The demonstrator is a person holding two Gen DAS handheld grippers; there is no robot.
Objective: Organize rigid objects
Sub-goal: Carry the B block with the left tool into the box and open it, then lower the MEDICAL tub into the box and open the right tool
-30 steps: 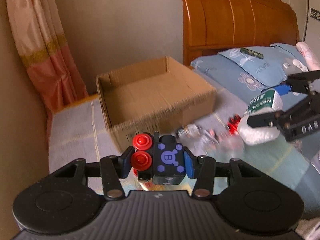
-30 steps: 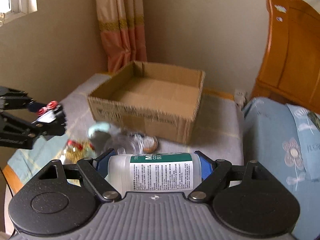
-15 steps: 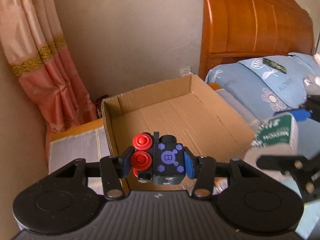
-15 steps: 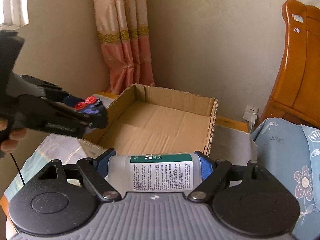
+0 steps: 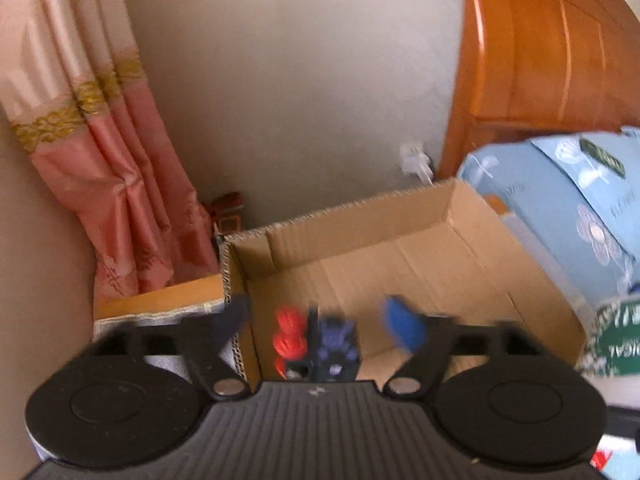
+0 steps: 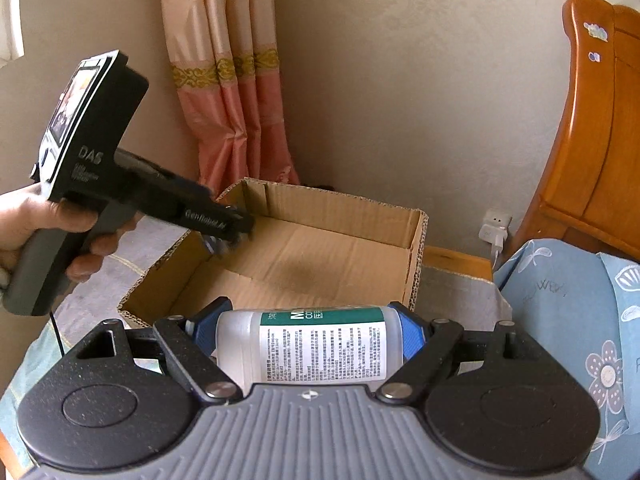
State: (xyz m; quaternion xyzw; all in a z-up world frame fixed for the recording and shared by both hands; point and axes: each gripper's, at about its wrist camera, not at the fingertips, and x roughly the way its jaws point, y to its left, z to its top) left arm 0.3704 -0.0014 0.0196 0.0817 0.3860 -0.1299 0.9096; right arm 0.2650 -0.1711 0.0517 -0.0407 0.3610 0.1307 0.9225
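Both grippers are hanging tilted downward over the open cardboard box [image 6: 304, 248]. I am opening the left gripper [image 5: 320, 324] above the box's near left corner; its jaws are spreading, and the black toy block [image 5: 334, 344] with red knobs is sitting blurred between them, clear of the blue pads [image 5: 402, 326]. A hand [image 6: 36, 224] is gripping its handle. I am holding the right gripper [image 6: 308, 340] clamped end to end on the white bottle [image 6: 312, 344], lying sideways at the box's near wall.

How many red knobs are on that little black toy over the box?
2: both red knobs sit stacked on the side of the black toy block nearest the curtain; others may be hidden.
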